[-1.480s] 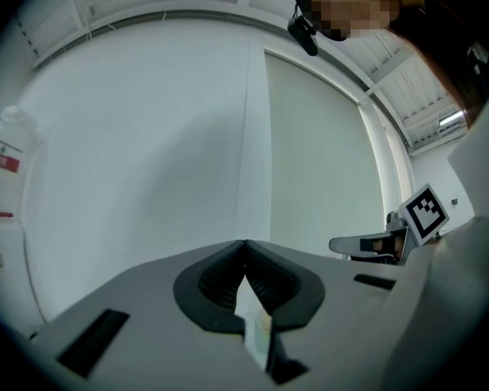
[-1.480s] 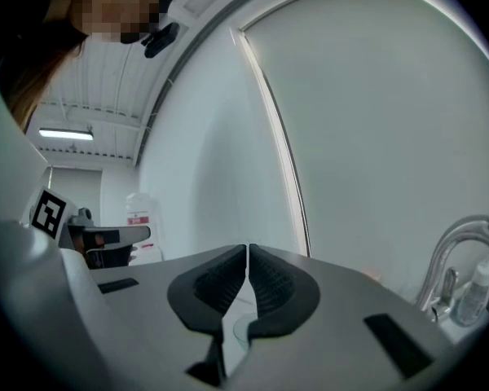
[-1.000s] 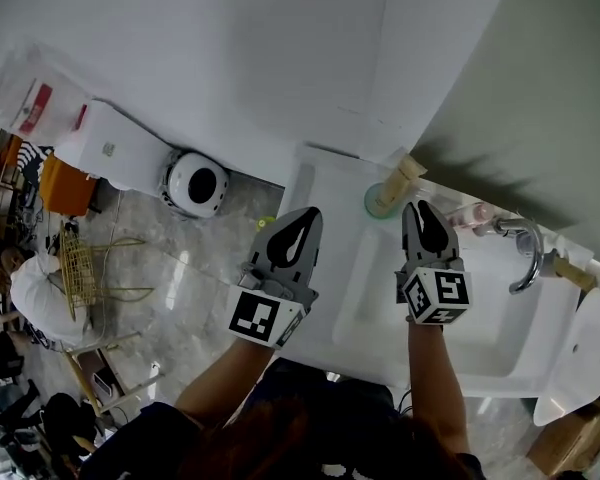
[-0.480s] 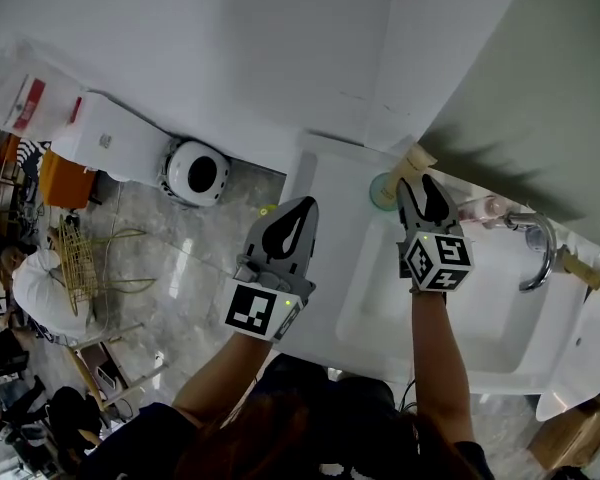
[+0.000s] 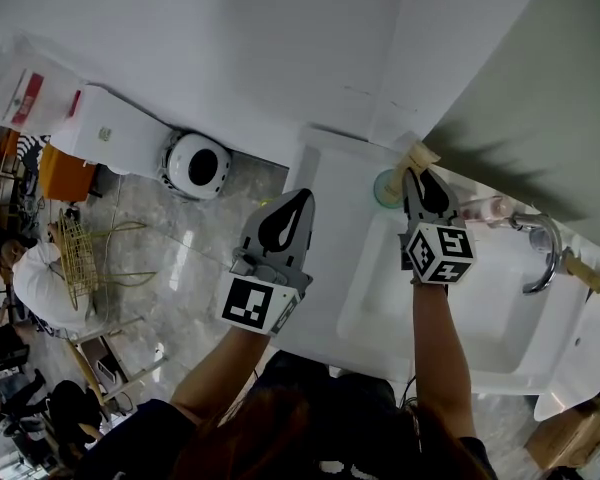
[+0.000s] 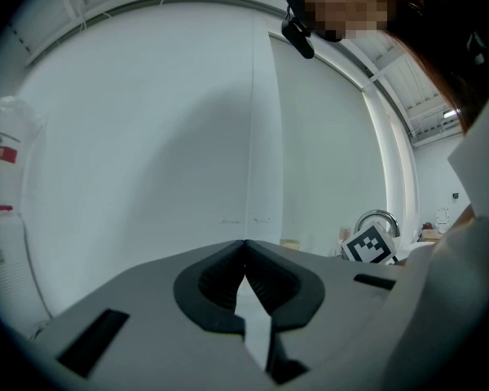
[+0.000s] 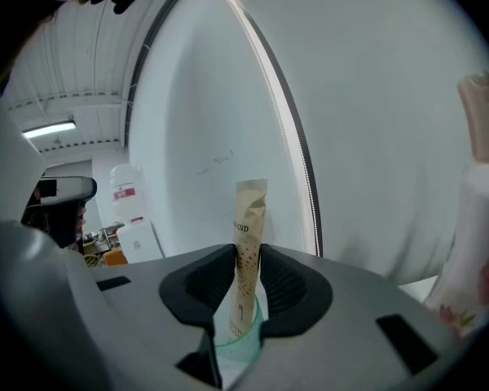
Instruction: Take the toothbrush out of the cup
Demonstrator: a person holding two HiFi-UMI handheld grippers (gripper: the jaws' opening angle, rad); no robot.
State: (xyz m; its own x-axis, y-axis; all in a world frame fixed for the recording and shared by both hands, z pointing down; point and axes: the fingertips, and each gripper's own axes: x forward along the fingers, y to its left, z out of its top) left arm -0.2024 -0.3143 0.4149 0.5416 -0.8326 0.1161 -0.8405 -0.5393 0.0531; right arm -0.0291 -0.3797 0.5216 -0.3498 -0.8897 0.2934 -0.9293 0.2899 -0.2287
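Note:
A toothbrush [image 5: 420, 155] in a tan paper sleeve stands tilted in a pale green cup [image 5: 384, 189] on the back left corner of the white washbasin [image 5: 332, 268]. My right gripper [image 5: 417, 174] reaches over the cup. Its jaws have just been closing, and in the right gripper view the pads press on both sides of the toothbrush [image 7: 249, 218] above the cup [image 7: 231, 346]. My left gripper [image 5: 304, 197] hovers left of the basin, over its edge, shut with nothing in it; its closed tips [image 6: 244, 243] face the bare wall.
A chrome tap [image 5: 543, 253] stands at the back of the basin, with a pink bottle [image 5: 486, 208] between it and the cup. A white wall rises just behind the cup. On the floor to the left sit a round white device [image 5: 197, 166] and a white box [image 5: 108, 140].
My right gripper has moved forward to the cup and now has the toothbrush between its jaws. The left gripper has barely shifted.

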